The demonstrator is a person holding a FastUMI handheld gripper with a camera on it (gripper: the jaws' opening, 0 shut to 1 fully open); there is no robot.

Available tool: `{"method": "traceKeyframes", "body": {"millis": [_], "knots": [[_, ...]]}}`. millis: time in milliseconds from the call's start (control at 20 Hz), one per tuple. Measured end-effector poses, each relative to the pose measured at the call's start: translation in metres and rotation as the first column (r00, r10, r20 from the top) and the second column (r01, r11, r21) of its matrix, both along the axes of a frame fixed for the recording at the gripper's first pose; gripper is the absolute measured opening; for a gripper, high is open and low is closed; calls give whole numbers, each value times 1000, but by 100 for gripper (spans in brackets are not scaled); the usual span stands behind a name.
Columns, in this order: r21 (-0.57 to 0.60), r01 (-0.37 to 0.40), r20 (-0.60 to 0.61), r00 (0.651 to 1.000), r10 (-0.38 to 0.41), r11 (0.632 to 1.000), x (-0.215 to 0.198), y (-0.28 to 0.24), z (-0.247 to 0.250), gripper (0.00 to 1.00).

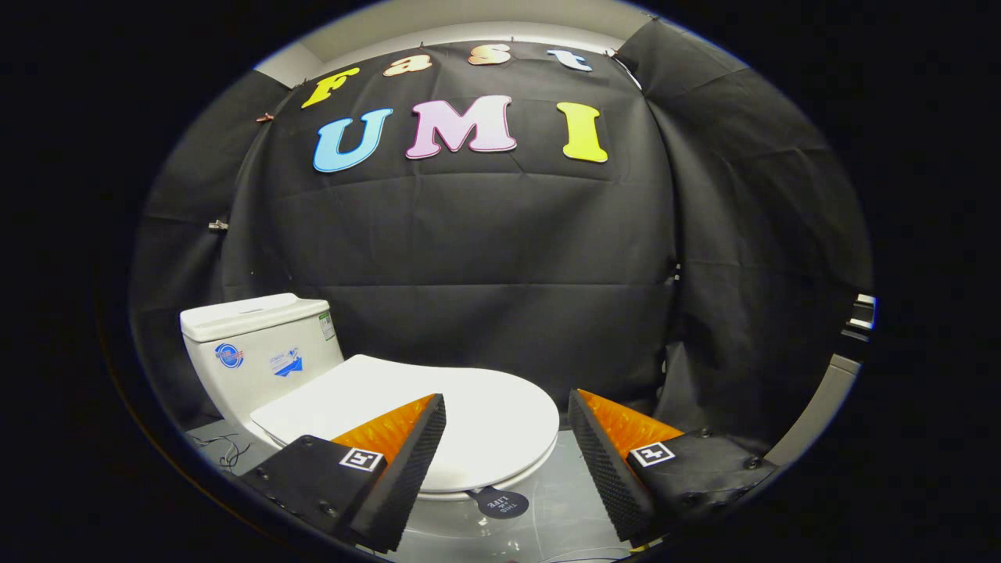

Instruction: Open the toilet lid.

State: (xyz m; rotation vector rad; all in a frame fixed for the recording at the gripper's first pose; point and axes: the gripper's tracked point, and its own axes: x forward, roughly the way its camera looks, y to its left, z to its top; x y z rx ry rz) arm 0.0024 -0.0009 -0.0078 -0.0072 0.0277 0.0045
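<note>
A white toilet stands ahead and to the left of my fingers. Its lid (469,407) lies flat and closed over the bowl, with the white cistern (250,352) rising behind it on the left. My gripper (507,407) is open, with a wide gap and nothing held. The left finger (410,453) overlaps the lid's near side. The right finger (602,461) sits off the lid's right edge. The lid's front rim lies between the fingers, a little beyond their tips.
A dark round tag (498,502) hangs at the bowl's front, below the lid rim. The grey floor (563,500) runs under the toilet. Loose wires (227,450) lie on the floor left of the cistern. Black cloth walls close in behind and to the right.
</note>
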Motion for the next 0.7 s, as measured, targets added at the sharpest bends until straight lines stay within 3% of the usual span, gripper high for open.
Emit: {"method": "traceKeyframes", "body": {"millis": [350,700], "knots": [[21,12,-47,999,-11,1000,2,-6,-13,99],[152,51,-137,990,-30,987,6,-20,-35,99]]}}
